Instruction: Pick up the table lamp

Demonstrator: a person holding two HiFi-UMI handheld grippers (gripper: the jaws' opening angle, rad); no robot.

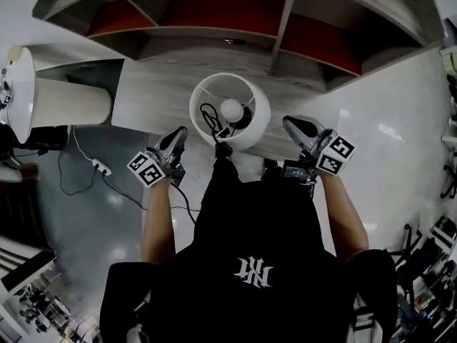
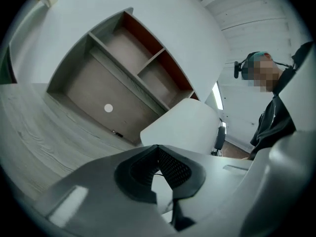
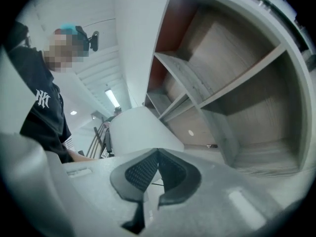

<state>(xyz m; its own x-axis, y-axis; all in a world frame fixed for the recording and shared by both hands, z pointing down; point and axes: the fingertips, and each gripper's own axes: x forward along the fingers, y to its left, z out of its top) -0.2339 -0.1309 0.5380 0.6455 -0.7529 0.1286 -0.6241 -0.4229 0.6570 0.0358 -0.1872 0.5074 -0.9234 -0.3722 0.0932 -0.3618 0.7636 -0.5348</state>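
**Two shut grippers flank the table lamp**

Both grippers are up at counter level, one either side of the table lamp (image 1: 230, 111). The lamp stands upright on the grey wood-grain counter (image 1: 161, 91), near its front edge and right in front of the person. Seen from above, its white drum shade (image 1: 207, 91) is open at the top. Inside it sit a round bulb (image 1: 230, 108) and a black cord (image 1: 210, 116) looping down past the socket.

L side: the left gripper (image 1: 180, 133) has its fingers (image 2: 175, 169) pressed together w/ nothing btwn them. Its tip is just beside the shade's left wall, and I can't tell if it touches. R side: the right gripper (image 1: 289, 122) is the same, fingers (image 3: 140, 174) closed on nothing, tip near the shade's right wall w/ a small gap showing. In each gripper view the shade rises just beyond the closed tips.

At the back of the counter is a shelf unit (image 1: 285, 20) w/ red-backed compartments, split by grey wood dividers. A 2nd, bigger white lampshade (image 1: 25, 91) is at far left. A white power strip (image 1: 101, 167) lies on the glossy floor below it, w/ its cable trailing.
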